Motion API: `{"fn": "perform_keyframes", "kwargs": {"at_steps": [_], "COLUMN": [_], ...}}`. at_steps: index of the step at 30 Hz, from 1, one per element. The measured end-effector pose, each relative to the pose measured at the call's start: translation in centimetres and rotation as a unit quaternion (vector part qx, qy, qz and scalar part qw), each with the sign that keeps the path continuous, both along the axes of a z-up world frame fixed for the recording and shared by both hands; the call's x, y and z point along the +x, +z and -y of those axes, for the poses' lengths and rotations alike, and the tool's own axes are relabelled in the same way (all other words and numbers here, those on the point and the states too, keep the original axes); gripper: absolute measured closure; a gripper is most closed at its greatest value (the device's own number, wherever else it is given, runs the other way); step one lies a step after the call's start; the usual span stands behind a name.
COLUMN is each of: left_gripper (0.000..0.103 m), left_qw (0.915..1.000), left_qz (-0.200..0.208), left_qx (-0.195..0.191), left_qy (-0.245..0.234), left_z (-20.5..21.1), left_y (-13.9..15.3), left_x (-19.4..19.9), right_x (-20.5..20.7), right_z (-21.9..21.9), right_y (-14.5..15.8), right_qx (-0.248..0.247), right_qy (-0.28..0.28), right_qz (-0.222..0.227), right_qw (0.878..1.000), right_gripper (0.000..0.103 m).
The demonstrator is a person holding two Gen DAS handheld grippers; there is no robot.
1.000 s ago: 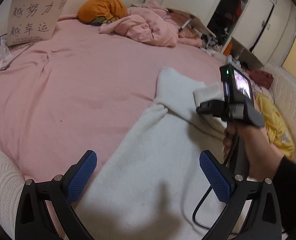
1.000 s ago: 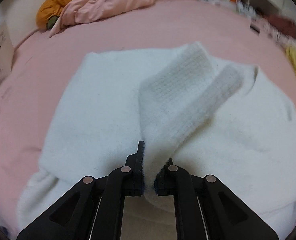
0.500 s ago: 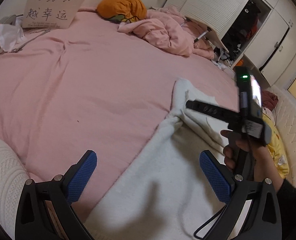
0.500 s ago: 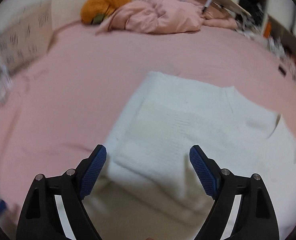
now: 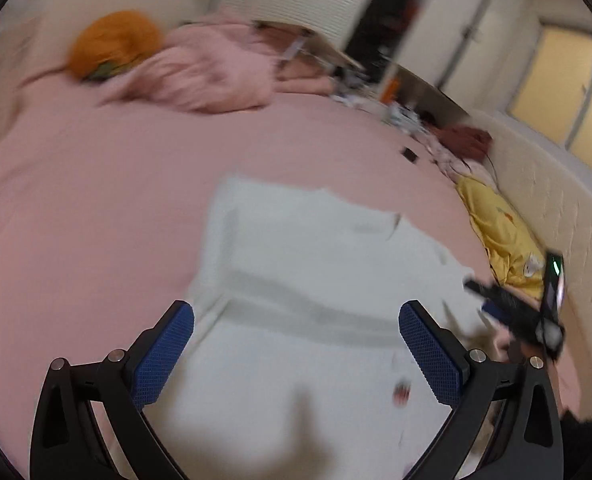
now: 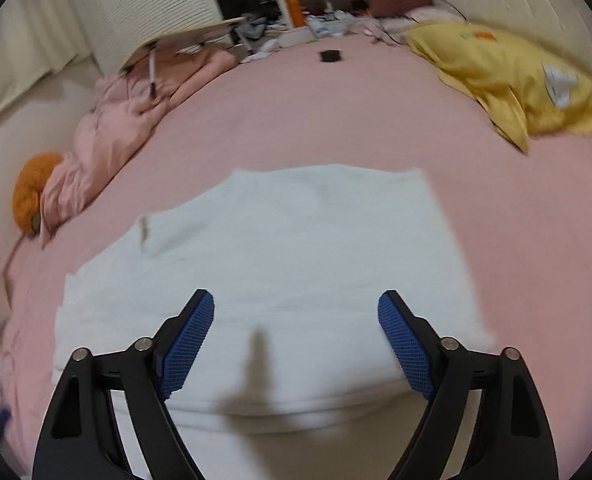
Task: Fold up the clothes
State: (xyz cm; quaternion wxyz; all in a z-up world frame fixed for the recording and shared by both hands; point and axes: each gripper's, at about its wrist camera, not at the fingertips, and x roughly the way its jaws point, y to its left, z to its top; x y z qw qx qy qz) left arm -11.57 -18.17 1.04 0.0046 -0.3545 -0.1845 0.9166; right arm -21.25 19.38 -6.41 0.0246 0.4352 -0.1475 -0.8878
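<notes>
Both my grippers, left (image 5: 296, 354) and right (image 6: 296, 344), hang released over the near end of the white sweater (image 6: 296, 248); the right jaws have just narrowed slightly, gripping nothing. Sweater lies mid-bed on the pink sheet (image 6: 375, 120), sleeves apparently folded in. Beyond it sits a yellow pillow (image 6: 515, 76); I judge pinching both near corners evenly and carrying them toward the far edge gives a square fold.

sweater (image 6: 296, 248) on bed (image 6: 495, 208); quilt (image 6: 108, 152) behind left, pillow (image 6: 515, 76) behind right
</notes>
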Motion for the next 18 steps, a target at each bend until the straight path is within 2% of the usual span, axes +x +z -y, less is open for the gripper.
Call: {"fn": "perform_keyframes", "kwargs": {"at_steps": [2, 3, 5, 7, 8, 10, 11, 12, 13, 15, 16, 18], "left_gripper": [0.000, 0.000, 0.000, 0.000, 0.000, 0.000, 0.000, 0.000, 0.000, 0.000, 0.000, 0.000], "left_qw": [0.9996, 0.9988, 0.9933, 0.9834, 0.9814, 0.9769, 0.9744, 0.9718, 0.9723, 0.9789, 0.9786, 0.9729], "left_qz": [0.015, 0.029, 0.084, 0.137, 0.140, 0.148, 0.152, 0.155, 0.148, 0.108, 0.103, 0.123], "left_qx": [-0.024, -0.039, -0.079, -0.119, -0.131, -0.154, -0.166, -0.178, -0.181, -0.173, -0.178, -0.195], "left_qy": [-0.001, -0.001, -0.004, -0.009, -0.007, -0.002, 0.000, 0.002, 0.006, 0.010, 0.012, 0.015], "left_z": [-1.1, -1.5, -2.1, -2.5, -2.6, -2.6, -2.7, -2.7, -2.7, -2.7, -2.6, -2.6], "left_y": [-0.7, -1.4, -4.1, -6.7, -6.8, -7.1, -7.2, -7.4, -7.1, -5.6, -5.5, -6.3], "left_x": [-5.0, -7.4, -11.1, -13.2, -13.3, -13.4, -13.4, -13.4, -13.4, -13.2, -13.6, -15.1], "right_x": [-0.2, -0.2, -0.3, -0.2, -0.1, -1.4, -2.6, -4.2, -5.0, -5.7, -5.9, -7.3], "right_z": [-0.5, -0.6, -0.2, 0.3, 0.5, 0.6, 0.6, 0.7, 0.6, 1.1, 1.4, 1.7], "right_y": [-1.0, -1.3, -1.3, 0.4, 1.2, 1.5, 0.6, -1.3, -2.3, -0.5, 0.7, 0.7], "right_qx": [0.032, 0.051, 0.086, 0.079, 0.073, 0.072, 0.077, 0.088, 0.092, 0.099, 0.102, 0.117], "right_qy": [0.015, 0.024, 0.042, 0.052, 0.056, 0.049, 0.047, 0.046, 0.045, 0.049, 0.053, 0.046], "right_qz": [0.016, 0.022, 0.026, -0.015, -0.038, -0.052, -0.029, 0.026, 0.054, 0.009, -0.017, -0.018], "right_qw": [0.999, 0.998, 0.995, 0.995, 0.995, 0.995, 0.996, 0.995, 0.993, 0.994, 0.993, 0.992], "right_gripper": [0.059, 0.059, 0.059, 0.059, 0.059, 0.058, 0.058, 0.058, 0.058, 0.058, 0.058, 0.058]}}
